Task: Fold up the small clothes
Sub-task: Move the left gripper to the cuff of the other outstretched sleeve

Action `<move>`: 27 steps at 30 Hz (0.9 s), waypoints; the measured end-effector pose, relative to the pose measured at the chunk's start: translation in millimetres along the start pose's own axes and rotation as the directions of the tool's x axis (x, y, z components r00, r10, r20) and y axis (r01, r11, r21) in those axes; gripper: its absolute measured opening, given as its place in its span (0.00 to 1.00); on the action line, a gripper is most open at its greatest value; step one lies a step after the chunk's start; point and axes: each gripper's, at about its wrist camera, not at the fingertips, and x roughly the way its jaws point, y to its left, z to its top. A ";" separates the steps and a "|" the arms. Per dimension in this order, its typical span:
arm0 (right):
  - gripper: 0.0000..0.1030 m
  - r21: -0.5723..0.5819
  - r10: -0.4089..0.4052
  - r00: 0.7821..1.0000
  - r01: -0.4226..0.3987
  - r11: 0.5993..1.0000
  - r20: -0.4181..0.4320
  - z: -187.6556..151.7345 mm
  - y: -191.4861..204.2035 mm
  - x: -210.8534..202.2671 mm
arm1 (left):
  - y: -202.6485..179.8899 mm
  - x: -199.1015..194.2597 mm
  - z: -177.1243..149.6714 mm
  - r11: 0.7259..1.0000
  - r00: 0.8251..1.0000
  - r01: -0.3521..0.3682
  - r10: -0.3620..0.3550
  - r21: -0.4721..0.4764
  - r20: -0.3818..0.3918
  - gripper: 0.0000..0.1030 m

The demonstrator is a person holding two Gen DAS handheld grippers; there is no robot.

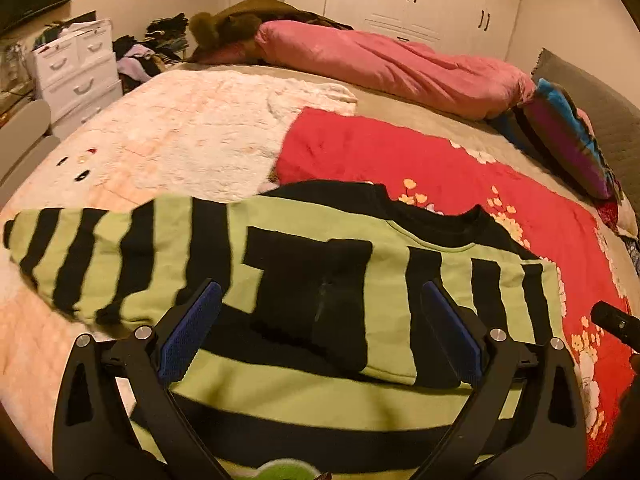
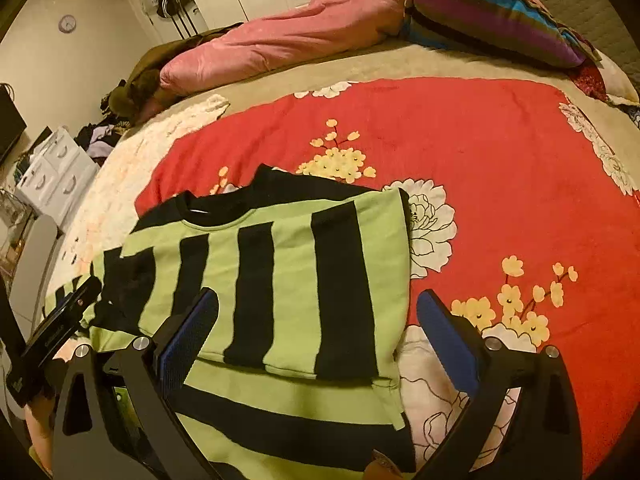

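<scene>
A small green sweater with black stripes [image 1: 304, 280] lies flat on the bed, its black collar away from me. One sleeve [image 1: 80, 252] stretches out to the left; the other is folded across the chest. My left gripper [image 1: 320, 300] hovers above the sweater's middle, jaws wide open, nothing between the blue pads [image 1: 188, 336]. In the right wrist view the same sweater [image 2: 280, 280] shows its folded right side, and my right gripper [image 2: 316, 308] hangs open above that edge, holding nothing. The left gripper's tip [image 2: 64, 316] shows at the left edge there.
The sweater rests on a red flowered blanket [image 2: 480, 152] and a pale fluffy blanket [image 1: 180, 132]. A pink duvet [image 1: 392, 64] and a striped pillow [image 2: 492, 12] lie along the far side of the bed. White drawers [image 1: 76, 68] and a clothes pile stand at the left.
</scene>
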 end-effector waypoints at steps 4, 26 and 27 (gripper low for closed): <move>0.96 -0.019 0.008 1.000 -0.008 1.000 0.016 -0.4 8.7 -8.5 | 8.0 -15.8 4.1 1.000 1.000 -0.006 0.007 -0.013 0.017 0.91; 0.96 -0.205 0.128 0.991 -0.121 0.971 0.022 -18.6 101.5 -29.6 | 65.1 -67.3 11.0 0.995 0.994 -0.075 0.080 -0.066 0.070 0.91; 0.96 -0.211 0.134 0.991 -0.127 0.969 0.019 -19.1 105.4 -28.7 | 69.0 -68.3 11.3 0.994 0.994 -0.077 0.082 -0.072 0.069 0.91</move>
